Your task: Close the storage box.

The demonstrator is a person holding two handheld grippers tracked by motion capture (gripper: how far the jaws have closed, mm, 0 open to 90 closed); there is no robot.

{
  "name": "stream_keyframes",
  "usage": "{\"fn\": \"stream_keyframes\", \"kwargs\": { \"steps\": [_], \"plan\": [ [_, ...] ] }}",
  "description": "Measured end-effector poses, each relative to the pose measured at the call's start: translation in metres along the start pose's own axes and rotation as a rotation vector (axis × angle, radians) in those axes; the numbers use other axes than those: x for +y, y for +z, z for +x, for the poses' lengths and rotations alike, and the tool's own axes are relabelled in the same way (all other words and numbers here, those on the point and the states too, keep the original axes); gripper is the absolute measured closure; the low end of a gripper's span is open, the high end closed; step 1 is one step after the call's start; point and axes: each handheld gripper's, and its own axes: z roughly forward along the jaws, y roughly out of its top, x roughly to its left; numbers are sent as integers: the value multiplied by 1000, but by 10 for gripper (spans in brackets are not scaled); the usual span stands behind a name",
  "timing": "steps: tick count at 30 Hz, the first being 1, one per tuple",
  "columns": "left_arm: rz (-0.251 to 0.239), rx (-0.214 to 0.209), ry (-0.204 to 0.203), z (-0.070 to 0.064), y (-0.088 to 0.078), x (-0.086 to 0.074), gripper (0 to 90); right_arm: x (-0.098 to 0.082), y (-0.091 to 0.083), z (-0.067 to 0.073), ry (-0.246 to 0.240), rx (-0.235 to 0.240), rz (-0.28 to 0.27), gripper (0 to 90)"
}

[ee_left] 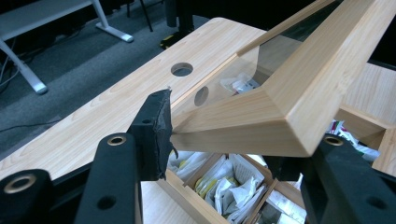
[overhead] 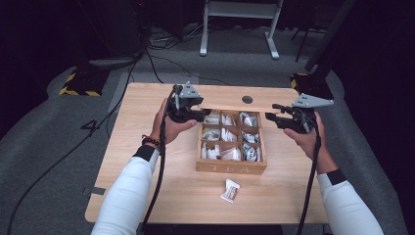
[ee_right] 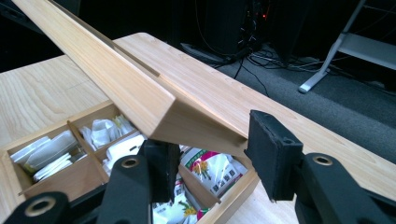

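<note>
Lid-handling step on tea box [overhead: 231,167], mid worktop [overhead: 147,171]. Wooden lid [overhead: 235,104] raised at box's 12 o'clock edge.

Left gripper [overhead: 195,113] fingers clamp lid's 9 o'clock corner. Right gripper [overhead: 276,116] fingers apart, straddle 3 o'clock corner; one side has visible gap.

Next, I reckon: firm right grip, swing lid evenly.

Looks like a lab or test room: dark walls, grey carpet floor [overhead: 58,147], loose cables [overhead: 161,41], hazard-striped stand base [overhead: 78,85], white desk frame [overhead: 240,24] behind the wooden table [overhead: 147,147].
</note>
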Motion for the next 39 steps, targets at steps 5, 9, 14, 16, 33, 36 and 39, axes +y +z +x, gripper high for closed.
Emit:
{"fn": "stream_keyframes", "kwargs": {
  "steps": [5, 9, 14, 16, 33, 36, 39],
  "plan": [
    [11, 7, -7, -5, -1, -7, 453, -5, -5, 6, -11, 1, 6, 522],
    [11, -13, -13, -7, -4, -13, 434, -9, -7, 9, 12, 9, 16, 503],
    [8, -18, -24, -13, -6, -20, 425, -13, -10, 17, 4, 6, 23, 500],
    [5, -23, -30, -15, -7, -23, 423, -15, -11, 18, 3, 5, 28, 489],
    [14, -16, -17, -31, -8, -43, 356, -36, -18, 24, 14, 43, 64, 385],
    [28, -9, -6, -35, -6, -49, 343, -41, -18, 26, 10, 70, 80, 351],
    [52, -7, 21, -38, -5, -54, 334, -46, -16, 33, -27, 91, 110, 329]
  ]
}}
